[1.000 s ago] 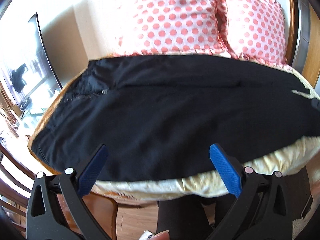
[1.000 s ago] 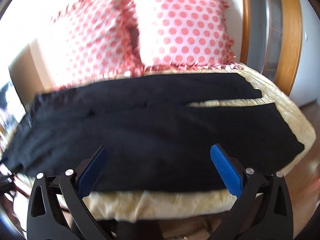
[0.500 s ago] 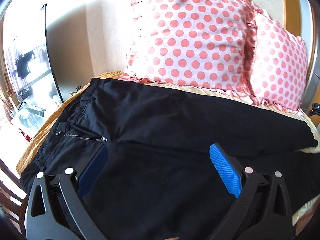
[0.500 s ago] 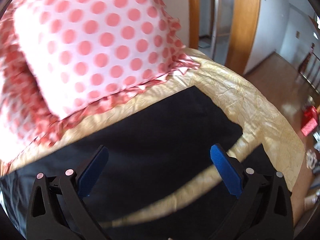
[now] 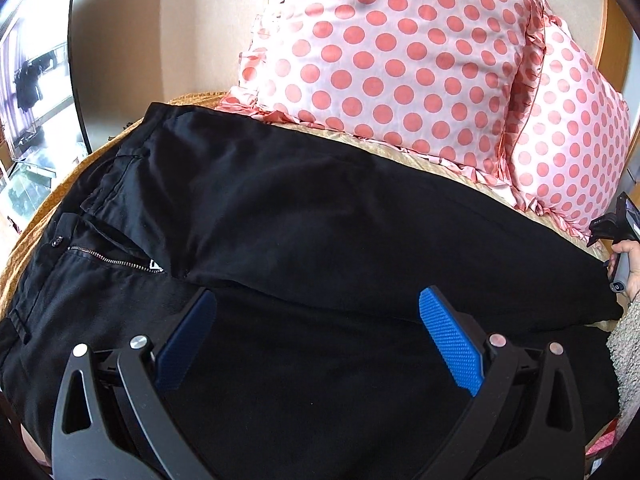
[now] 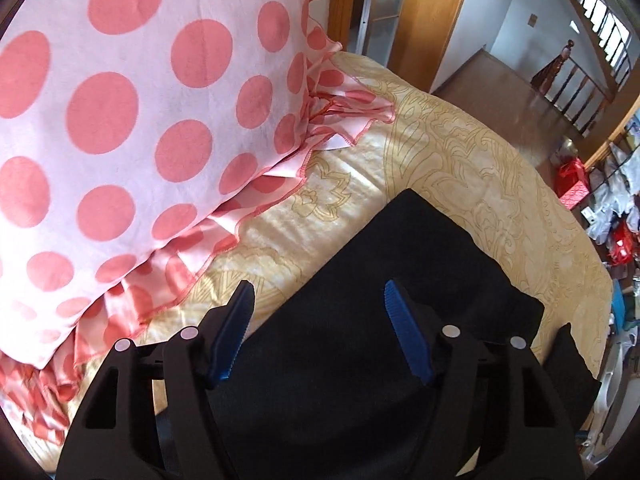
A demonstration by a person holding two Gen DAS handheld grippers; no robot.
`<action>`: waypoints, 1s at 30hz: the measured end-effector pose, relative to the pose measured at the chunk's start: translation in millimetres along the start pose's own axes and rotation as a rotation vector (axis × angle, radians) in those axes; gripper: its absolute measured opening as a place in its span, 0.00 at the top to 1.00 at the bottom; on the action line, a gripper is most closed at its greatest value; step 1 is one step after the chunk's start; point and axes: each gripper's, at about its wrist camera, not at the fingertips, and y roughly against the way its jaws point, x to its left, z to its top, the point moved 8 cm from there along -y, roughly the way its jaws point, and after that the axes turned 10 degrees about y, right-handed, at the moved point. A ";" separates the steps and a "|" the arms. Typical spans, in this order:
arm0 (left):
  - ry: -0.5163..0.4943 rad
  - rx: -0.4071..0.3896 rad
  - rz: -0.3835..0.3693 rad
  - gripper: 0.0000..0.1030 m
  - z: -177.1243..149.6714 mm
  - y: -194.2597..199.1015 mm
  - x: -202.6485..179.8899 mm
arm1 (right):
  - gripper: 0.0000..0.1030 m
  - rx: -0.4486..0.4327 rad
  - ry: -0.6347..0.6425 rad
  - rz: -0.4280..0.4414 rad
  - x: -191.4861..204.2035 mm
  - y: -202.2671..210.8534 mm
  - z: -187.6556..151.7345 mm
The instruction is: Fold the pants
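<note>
Black pants (image 5: 304, 216) lie spread flat across the bed, waistband and open zipper (image 5: 116, 262) at the left, legs running right. My left gripper (image 5: 316, 312) is open and empty, low over the crotch and upper near leg. In the right wrist view the far leg's hem end (image 6: 412, 280) lies on the yellow bedspread (image 6: 460, 152). My right gripper (image 6: 318, 298) is open and empty, hovering over that hem, its left finger near the leg's far edge. The right gripper's handle also shows at the right edge of the left wrist view (image 5: 618, 236).
Two pink polka-dot pillows (image 5: 392, 52) lean along the back of the bed, the nearer one (image 6: 120, 100) just left of the right gripper. A wooden door frame (image 6: 428, 12) and hallway floor lie beyond. A TV screen (image 5: 32, 68) stands at the far left.
Both grippers have moved forward and down from the bed's front edge over the pants. The right one swung to the far leg's hem and its jaws have narrowed a little.
</note>
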 end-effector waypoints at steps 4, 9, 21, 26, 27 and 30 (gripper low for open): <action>-0.001 -0.006 0.021 0.02 -2.0 -2.1 2.9 | 0.32 0.036 -0.035 -0.028 -8.9 -13.6 -9.8; 0.015 -0.060 0.032 0.02 0.5 4.6 5.9 | 0.58 -0.003 -0.069 0.064 -19.4 -13.9 -12.6; 0.071 -0.059 -0.035 0.02 -0.2 16.9 15.2 | 0.93 -0.125 -0.159 0.412 -53.5 24.6 -49.4; 0.076 -0.114 -0.054 0.02 1.0 31.4 16.1 | 0.93 -0.227 -0.142 0.504 -81.7 64.0 -79.5; 0.079 -0.146 -0.081 0.02 2.6 37.1 15.1 | 0.93 -0.240 -0.142 0.519 -87.9 71.2 -86.5; 0.104 -0.221 -0.120 0.02 8.9 51.6 15.1 | 0.93 -0.262 -0.163 0.581 -109.1 86.7 -119.4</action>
